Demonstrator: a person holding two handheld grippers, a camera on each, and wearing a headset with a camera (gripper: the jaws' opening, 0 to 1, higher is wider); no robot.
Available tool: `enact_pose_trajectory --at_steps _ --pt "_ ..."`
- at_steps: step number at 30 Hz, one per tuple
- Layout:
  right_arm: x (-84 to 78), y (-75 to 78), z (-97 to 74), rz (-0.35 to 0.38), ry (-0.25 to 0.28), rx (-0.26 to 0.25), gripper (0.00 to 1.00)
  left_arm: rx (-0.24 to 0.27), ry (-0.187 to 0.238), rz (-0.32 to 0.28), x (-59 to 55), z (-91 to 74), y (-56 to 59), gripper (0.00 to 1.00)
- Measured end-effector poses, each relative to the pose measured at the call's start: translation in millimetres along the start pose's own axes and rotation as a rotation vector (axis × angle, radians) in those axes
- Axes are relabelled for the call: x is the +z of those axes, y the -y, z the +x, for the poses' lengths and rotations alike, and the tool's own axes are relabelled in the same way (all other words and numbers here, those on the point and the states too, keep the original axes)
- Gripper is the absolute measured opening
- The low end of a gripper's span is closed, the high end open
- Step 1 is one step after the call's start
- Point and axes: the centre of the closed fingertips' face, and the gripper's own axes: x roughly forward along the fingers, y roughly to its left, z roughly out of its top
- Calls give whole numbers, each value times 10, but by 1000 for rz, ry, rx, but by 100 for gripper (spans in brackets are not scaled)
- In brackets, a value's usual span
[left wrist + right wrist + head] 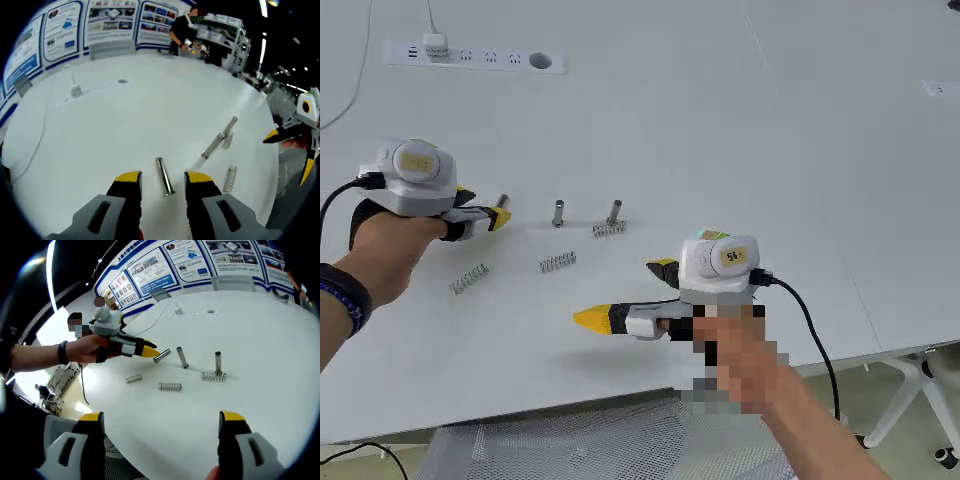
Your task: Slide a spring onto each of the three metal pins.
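Nearest to us, the right tool (628, 292) hangs over the front of the white surface (740, 150), its yellow-tipped jaws spread wide with nothing between them. Farther off, the left tool (164, 176) has its jaws parted too, one on either side of the left pin (502, 201). The left gripper view shows a gap on both sides, so it brackets the pin without pinching it. The middle pin (558, 212) and the right pin (614, 211) stand in a row with it, and all three are bare.

Three coils lie loose on their sides. The left spring (470, 278) and the middle spring (557, 262) are in front of the pins and apart from them. The right spring (609, 230) rests just at the foot of the right pin.

We judge the springs to be light, thin-wire things that will roll away at a nudge and squash or flick out under a hard squeeze. We would take one across its middle with gentle pressure, keeping one end clear to go over a pin's top. The pins look stiff and smooth but narrow-footed, so they may tip. We would steady one low on its shaft and leave the tip free.
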Motion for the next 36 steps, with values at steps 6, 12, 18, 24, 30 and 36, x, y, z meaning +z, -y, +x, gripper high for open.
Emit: enact_pose_trajectory --at_steps 6,12,18,24,30,36 --pt "-8 -4 1 1 -5 0 96 23 -7 -50 -4 40 -24 27" --pt "22 31 -22 3 6 -8 96 39 -16 -53 2 72 -76 23" --pt "26 49 -30 9 10 -12 96 52 -23 -30 15 108 -72 18" --pt "18 43 -16 17 8 -7 96 49 -42 9 -3 165 -23 15" --pt "11 26 -9 19 5 -3 96 54 -59 32 -31 189 -2 14" --pt "5 40 -9 25 5 -6 96 66 -63 52 -8 218 -19 15"
